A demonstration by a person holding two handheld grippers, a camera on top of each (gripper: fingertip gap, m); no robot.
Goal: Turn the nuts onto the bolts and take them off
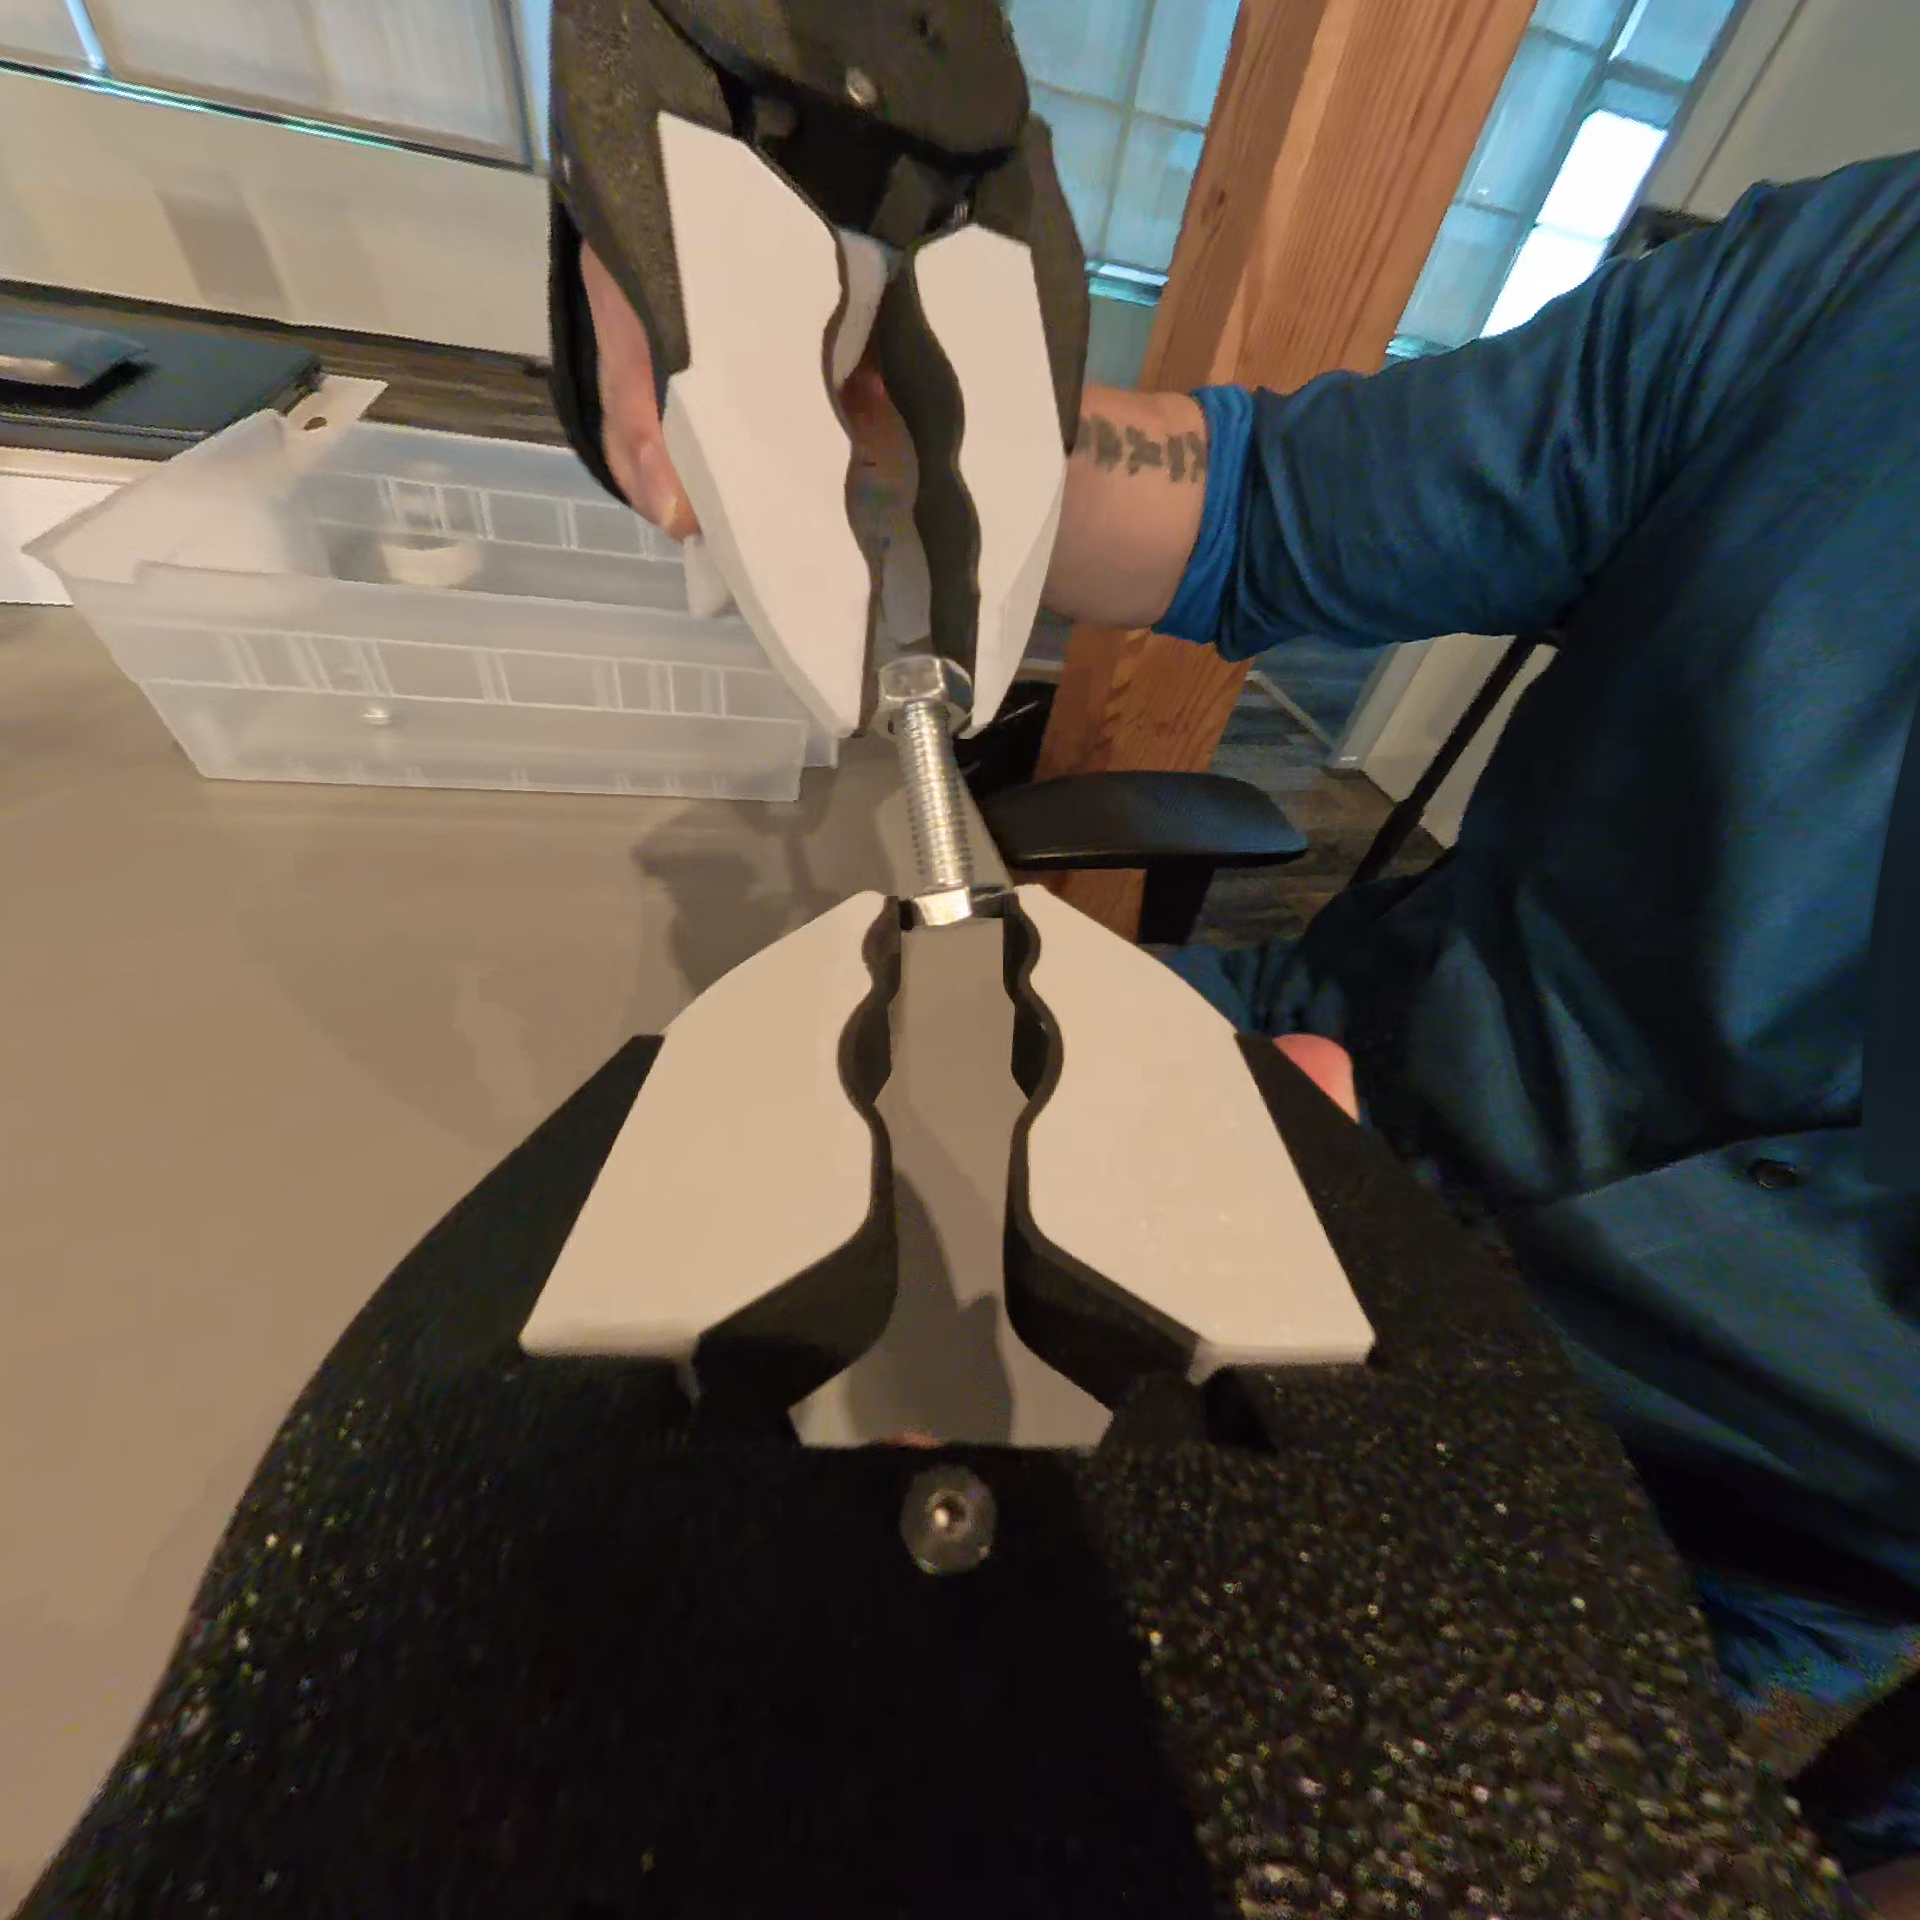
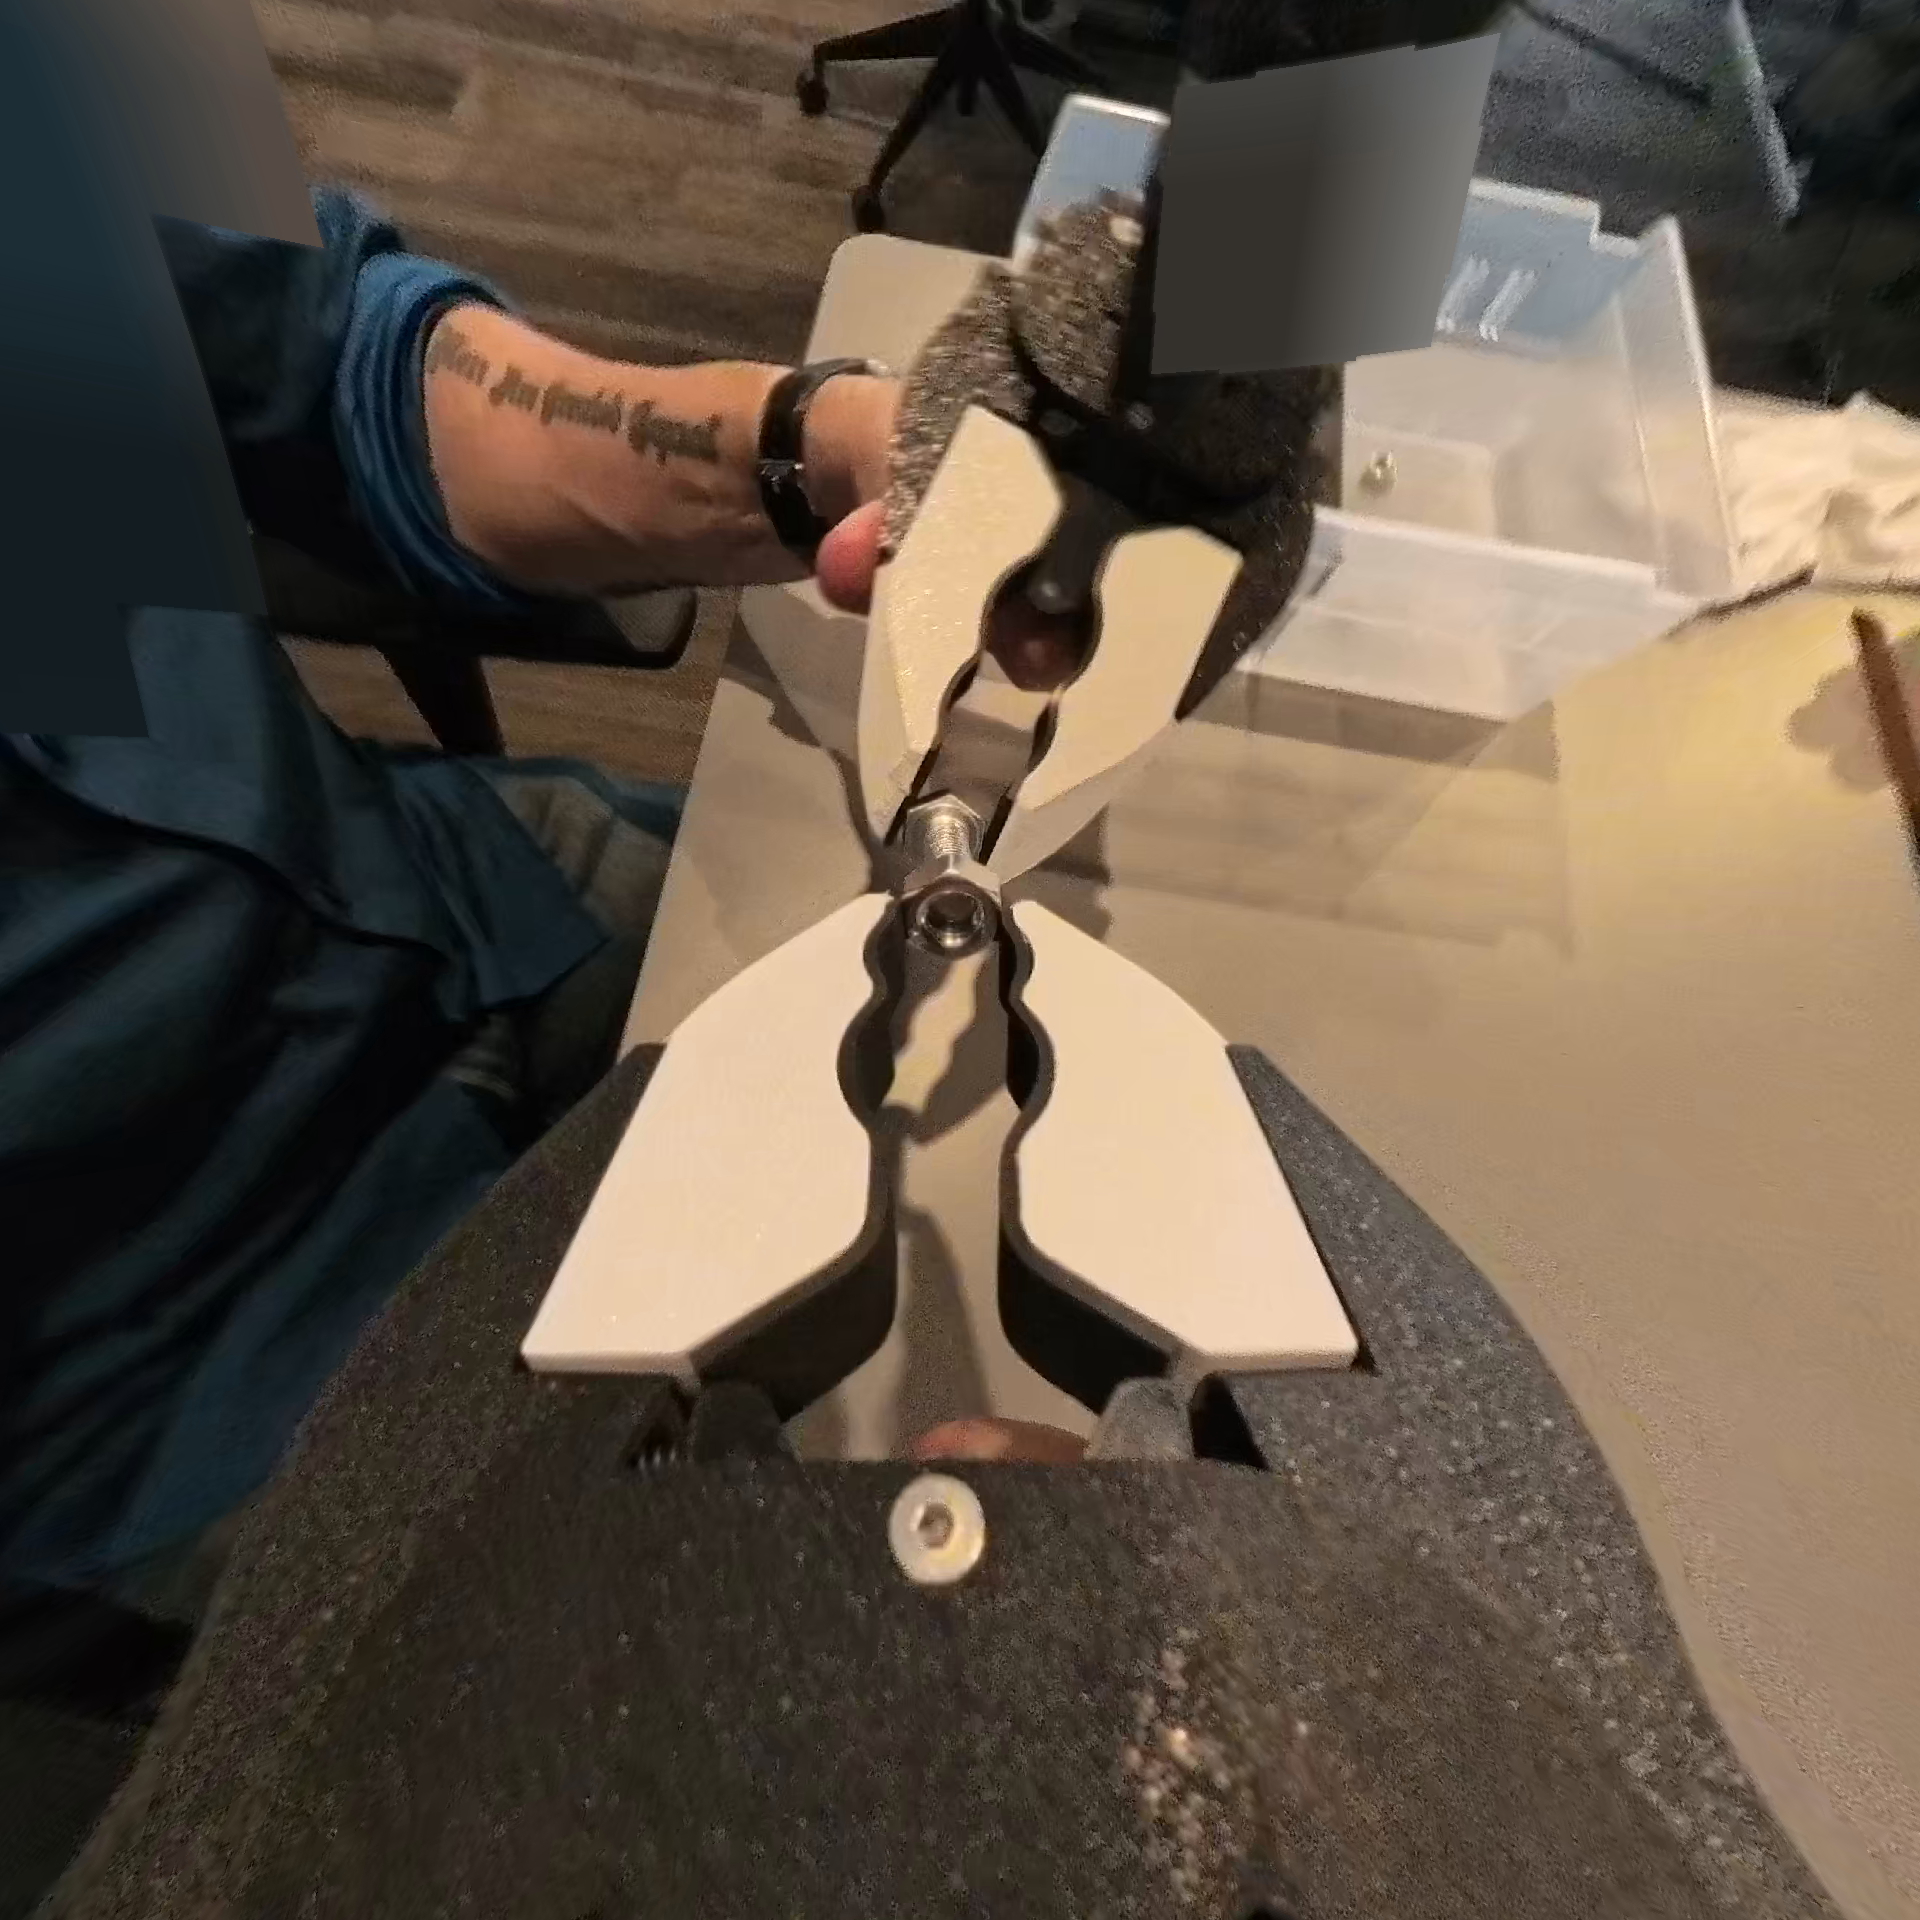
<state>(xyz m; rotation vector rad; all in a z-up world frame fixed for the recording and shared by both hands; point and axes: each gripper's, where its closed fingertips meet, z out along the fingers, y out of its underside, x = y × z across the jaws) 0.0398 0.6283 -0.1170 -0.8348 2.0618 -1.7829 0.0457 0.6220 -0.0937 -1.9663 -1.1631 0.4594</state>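
Bolt [image 1: 936, 788] held midair above the surface [image 1: 312, 987], nut [image 1: 956, 907] at its threaded end at 6 o'clock. Left gripper [image 1: 954, 914] jaws pinch the nut, right gripper [image 1: 914, 698] jaws clamp the bolt head (narrow gaps both). Risk: misaligned axes cross-thread, or nut slips and drops.

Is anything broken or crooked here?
No, nothing stands out. The bolt runs straight between the two grippers: the left gripper pinches its head, the right gripper pinches the nut. Nothing is spilled on the table.
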